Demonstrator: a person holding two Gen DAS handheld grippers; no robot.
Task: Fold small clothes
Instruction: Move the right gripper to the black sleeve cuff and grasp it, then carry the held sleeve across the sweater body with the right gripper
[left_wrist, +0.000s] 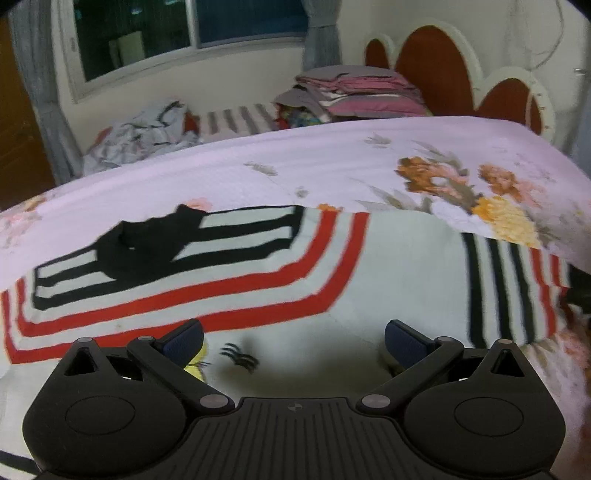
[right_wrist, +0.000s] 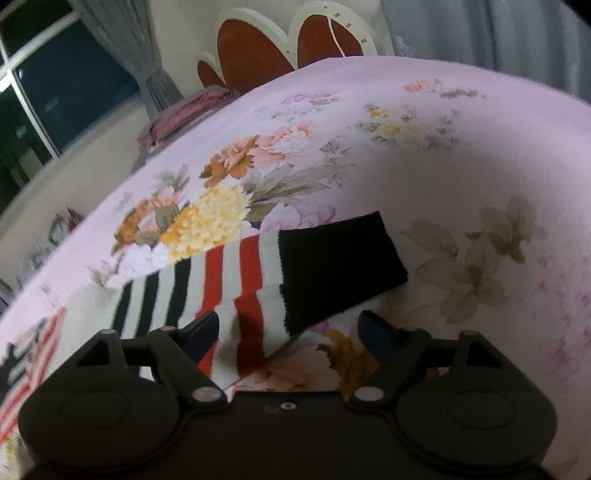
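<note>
Left wrist view: white knitted sweater with red and black stripes (left_wrist: 229, 280) lies spread flat on pale pink floral bedsheet (left_wrist: 332, 155); both grippers above it, neither holding it.

Left gripper (left_wrist: 293, 341) hovers over plain white body of the sweater, jaws wide apart, nothing between them; black collar (left_wrist: 147, 240) up-left of it, black-striped sleeve off to the right. Right wrist view: right gripper (right_wrist: 288, 332) over the sleeve end, jaws apart; red-and-white striped knit and black ribbed cuff (right_wrist: 332, 262) lie in the gap, blue pads (right_wrist: 376, 334) not pressing on fabric as far as can be seen. Cuff rests on the sheet, tilted up-right. No containers in view. At the far end of the bed, stack of folded pink and grey linens (left_wrist: 354, 92) sits before red and white scalloped headboard (left_wrist: 443, 70); crumpled pale printed cloth (left_wrist: 147, 129) lies below the window (left_wrist: 184, 33). Frames somewhat blurred.
</note>
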